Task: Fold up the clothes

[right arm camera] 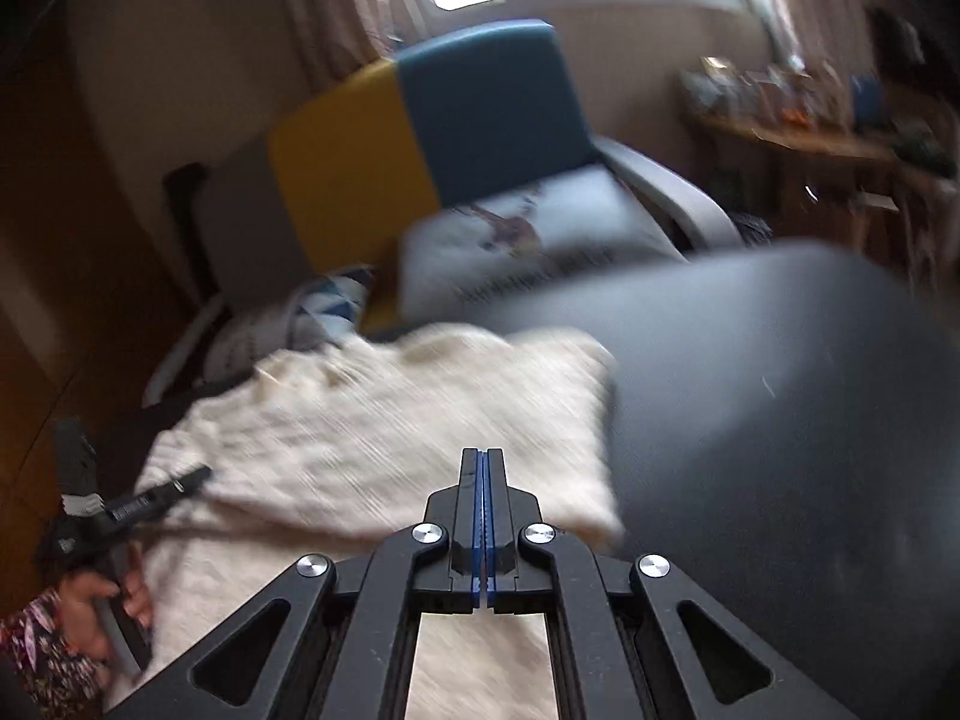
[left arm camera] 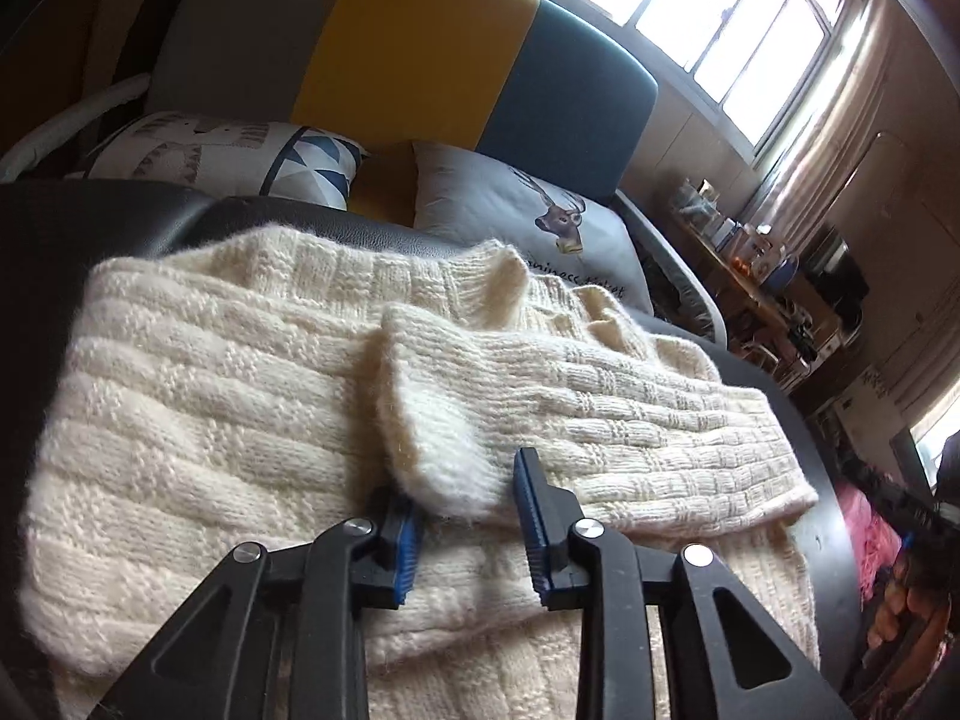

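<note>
Two grippers work over one cream knit sweater (left arm camera: 240,408), which lies spread on a dark padded surface (left arm camera: 108,222) in front of a grey, yellow and blue sofa (left arm camera: 420,42).

On our left, we see the sweater's body lying flat, its ribbed bands running across. A sleeve (left arm camera: 540,396) is laid over the body, its cuff (left arm camera: 438,456) ending right at our left gripper (left arm camera: 474,510). The jaws there stand wide apart with the cuff's edge between them, not pinched, so we cannot tell whether we are about to take the cuff or have just let it go. Having the sleeve across the body suits a fold that tucks the arms inward.

Further right, the deer cushion (left arm camera: 540,210) rests on the sofa seat behind the sweater.

On our right, the view is blurred. The right gripper (right arm camera: 483,480) is closed flat, pad against pad, with nothing between, hovering over the sweater's near edge.
</note>
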A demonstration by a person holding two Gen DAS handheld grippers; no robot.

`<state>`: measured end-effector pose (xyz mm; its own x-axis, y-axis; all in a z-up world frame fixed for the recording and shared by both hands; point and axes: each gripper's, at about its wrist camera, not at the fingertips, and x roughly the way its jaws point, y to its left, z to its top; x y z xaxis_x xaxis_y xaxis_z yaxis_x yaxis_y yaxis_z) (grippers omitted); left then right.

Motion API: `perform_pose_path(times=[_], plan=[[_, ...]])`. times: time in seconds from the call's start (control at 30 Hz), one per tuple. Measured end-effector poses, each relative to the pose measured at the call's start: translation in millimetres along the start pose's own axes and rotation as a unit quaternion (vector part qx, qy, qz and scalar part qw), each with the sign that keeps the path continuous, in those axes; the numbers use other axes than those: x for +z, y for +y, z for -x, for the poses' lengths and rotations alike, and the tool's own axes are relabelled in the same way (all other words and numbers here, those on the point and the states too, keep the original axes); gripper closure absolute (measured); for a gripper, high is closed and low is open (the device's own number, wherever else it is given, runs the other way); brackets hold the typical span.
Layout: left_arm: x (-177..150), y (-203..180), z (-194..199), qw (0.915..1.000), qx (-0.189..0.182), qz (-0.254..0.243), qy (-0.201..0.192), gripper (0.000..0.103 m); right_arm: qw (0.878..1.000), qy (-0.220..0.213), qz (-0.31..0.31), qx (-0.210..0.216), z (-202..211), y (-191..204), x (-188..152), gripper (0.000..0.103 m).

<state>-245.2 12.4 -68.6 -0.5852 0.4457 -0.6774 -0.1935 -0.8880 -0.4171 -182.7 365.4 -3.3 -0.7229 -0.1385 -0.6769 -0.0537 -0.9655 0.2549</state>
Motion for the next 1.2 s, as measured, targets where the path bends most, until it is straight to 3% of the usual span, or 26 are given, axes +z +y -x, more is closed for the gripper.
perform_pose_path(times=[0.03,0.2,0.23,0.4,0.57,0.67,0.77,0.9,1.03,1.2], plan=[[0,-1,0,1.0,0.002,-0.001,-0.001,0.075,1.0,-0.002,0.008,0.005,2,5,3,0.103],[-2,-3,-3,0.9999,0.015,-0.006,-0.002,0.075,0.997,0.052,0.031,-0.049,-60,0,4,0.103],[-3,-3,-4,0.9998,0.019,-0.007,-0.002,0.075,0.995,0.057,0.032,-0.072,-63,-9,0,0.103],[-3,-7,-5,0.9988,0.043,-0.023,0.0,0.076,0.996,0.049,-0.037,-0.065,-72,-54,-15,0.103],[1,-3,2,0.999,0.04,-0.02,0.002,0.076,0.993,0.064,0.002,-0.096,-67,-35,-7,0.103],[2,-6,27,0.9956,0.077,-0.034,-0.042,0.076,0.997,0.044,-0.004,-0.069,-50,-26,-4,0.103],[3,-15,43,0.9925,0.082,-0.044,-0.079,0.078,0.998,0.041,0.021,-0.054,-48,-8,-8,0.103],[2,-24,19,0.9913,0.1,-0.073,-0.045,0.078,0.998,0.053,0.032,-0.032,-60,12,-13,0.103],[1,-32,-5,0.9879,0.117,-0.101,-0.011,0.077,0.994,0.086,0.043,-0.061,-71,12,-24,0.103],[-2,-43,-18,0.9815,0.14,-0.13,0.009,0.077,0.996,0.071,0.011,-0.052,-75,-2,-29,0.103]])
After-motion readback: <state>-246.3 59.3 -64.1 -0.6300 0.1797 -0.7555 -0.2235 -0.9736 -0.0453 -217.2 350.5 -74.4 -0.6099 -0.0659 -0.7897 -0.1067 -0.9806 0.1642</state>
